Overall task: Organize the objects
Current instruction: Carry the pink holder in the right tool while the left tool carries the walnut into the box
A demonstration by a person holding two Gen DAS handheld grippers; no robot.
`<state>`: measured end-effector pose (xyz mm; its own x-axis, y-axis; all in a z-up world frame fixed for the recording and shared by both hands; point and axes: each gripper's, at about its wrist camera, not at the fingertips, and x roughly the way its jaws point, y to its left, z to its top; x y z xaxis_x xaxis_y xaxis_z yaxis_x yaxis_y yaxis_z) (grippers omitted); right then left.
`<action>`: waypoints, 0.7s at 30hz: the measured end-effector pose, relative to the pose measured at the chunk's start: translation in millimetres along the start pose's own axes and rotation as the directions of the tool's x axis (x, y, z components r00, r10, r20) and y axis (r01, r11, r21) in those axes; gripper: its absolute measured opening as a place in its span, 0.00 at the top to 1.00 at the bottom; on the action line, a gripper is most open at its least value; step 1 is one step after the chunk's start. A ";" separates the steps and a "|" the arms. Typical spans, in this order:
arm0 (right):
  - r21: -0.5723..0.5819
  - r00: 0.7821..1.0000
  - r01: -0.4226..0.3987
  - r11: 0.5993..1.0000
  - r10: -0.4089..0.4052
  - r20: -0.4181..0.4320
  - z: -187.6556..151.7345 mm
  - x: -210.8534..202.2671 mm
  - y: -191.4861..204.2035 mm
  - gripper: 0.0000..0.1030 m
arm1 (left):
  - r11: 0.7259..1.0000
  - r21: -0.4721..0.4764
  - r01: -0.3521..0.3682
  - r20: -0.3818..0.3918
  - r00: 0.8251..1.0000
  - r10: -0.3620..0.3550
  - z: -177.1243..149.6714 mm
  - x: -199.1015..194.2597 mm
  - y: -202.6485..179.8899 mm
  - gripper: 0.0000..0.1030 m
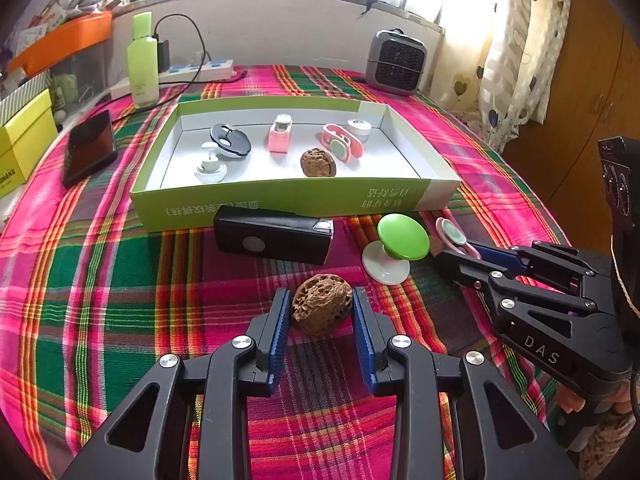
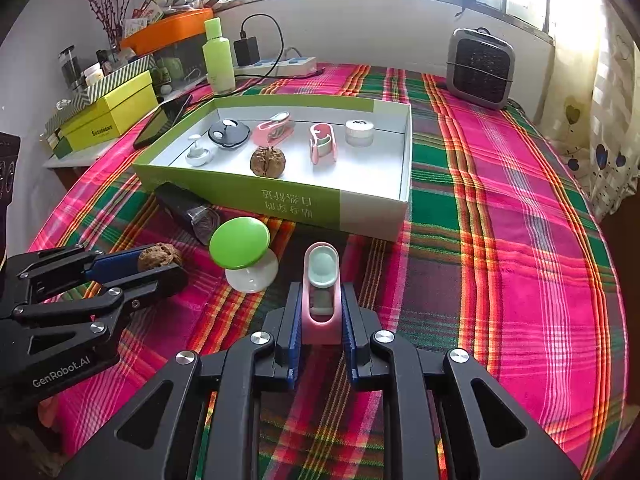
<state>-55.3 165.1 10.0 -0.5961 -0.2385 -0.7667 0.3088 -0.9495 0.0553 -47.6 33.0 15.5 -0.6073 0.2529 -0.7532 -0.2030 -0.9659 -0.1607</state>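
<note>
Plaid tablecloth (image 1: 120, 280), left gripper (image 1: 322, 308) fingers clamping walnut (image 1: 322, 304), right gripper (image 2: 321, 312) fingers pinching pink clip (image 2: 321, 280), clip's base hidden.

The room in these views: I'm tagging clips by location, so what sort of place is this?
Probably a lived-in home room, not a lab: a table under a plaid cloth by a curtained window, a small heater, and a power strip.

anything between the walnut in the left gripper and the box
Yes. The black device lies on the cloth right against the box's near wall, between the walnut and the box. The left gripper would probably need to lift the walnut over both, or go around past the green knob.
</note>
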 end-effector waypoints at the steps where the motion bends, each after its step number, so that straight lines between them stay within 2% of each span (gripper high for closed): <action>1: 0.007 1.000 -0.004 1.000 0.004 0.003 -0.4 -1.0 -0.3 0.82 | 1.000 0.001 0.000 0.002 1.000 0.000 -0.2 -1.0 -0.1 0.72; 21: 0.036 0.998 -0.026 0.999 0.024 0.061 3.2 -18.0 3.1 0.82 | 1.000 0.019 -0.010 0.042 0.999 0.009 6.9 -14.4 -3.3 0.72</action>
<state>-46.0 165.8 25.9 -0.6323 -0.2731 -0.7250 0.2972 -0.9497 0.0985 -43.5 32.9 31.3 -0.6405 0.2465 -0.7273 -0.2120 -0.9670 -0.1411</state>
